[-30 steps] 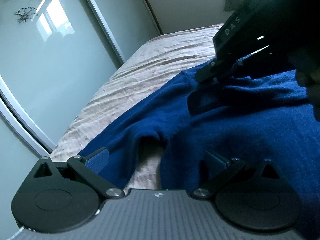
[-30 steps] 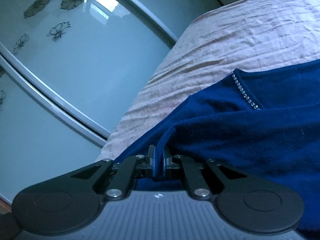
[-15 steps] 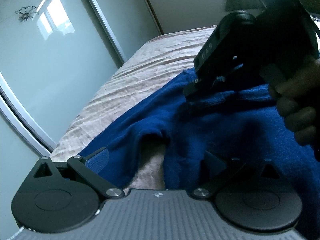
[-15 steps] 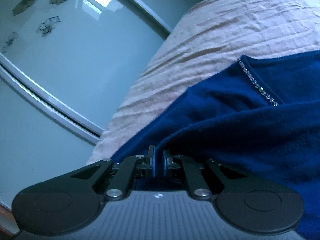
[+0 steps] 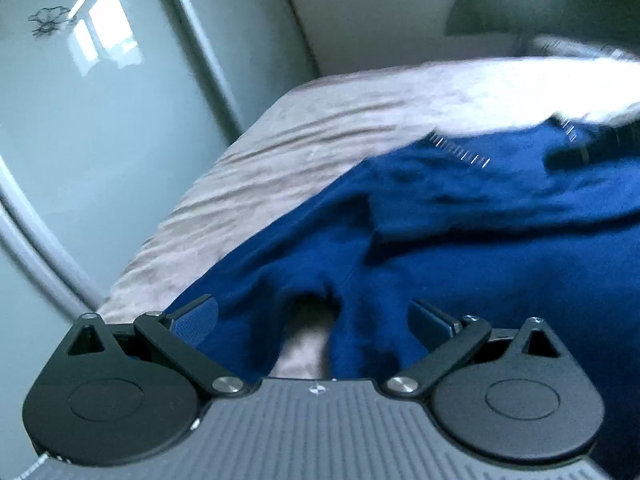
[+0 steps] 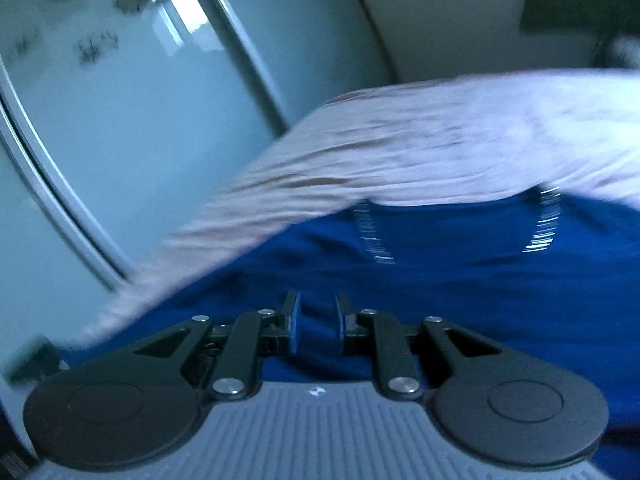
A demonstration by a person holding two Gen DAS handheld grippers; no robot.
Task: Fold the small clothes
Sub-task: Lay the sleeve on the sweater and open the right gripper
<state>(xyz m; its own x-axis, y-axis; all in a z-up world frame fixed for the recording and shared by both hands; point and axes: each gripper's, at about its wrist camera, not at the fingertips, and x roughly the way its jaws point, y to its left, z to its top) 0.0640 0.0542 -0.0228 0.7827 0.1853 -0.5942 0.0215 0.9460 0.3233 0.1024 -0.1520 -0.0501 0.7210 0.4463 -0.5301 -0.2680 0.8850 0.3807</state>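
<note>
Right gripper lets go; blue garment lies on bed.

Right gripper [image 6: 316, 326], clamped on a fold a second ago, now stands partly open, empty. Left gripper [image 5: 312, 320] stays wide open over the blue garment [image 5: 460, 248], gripping nothing. Bed sheet [image 5: 304, 152] beneath. Fold likely laid down. No containers visible.

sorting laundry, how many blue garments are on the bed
1: a blue garment spread over the bed sheet, right in front of both tongs. More could lie outside the views.
</note>
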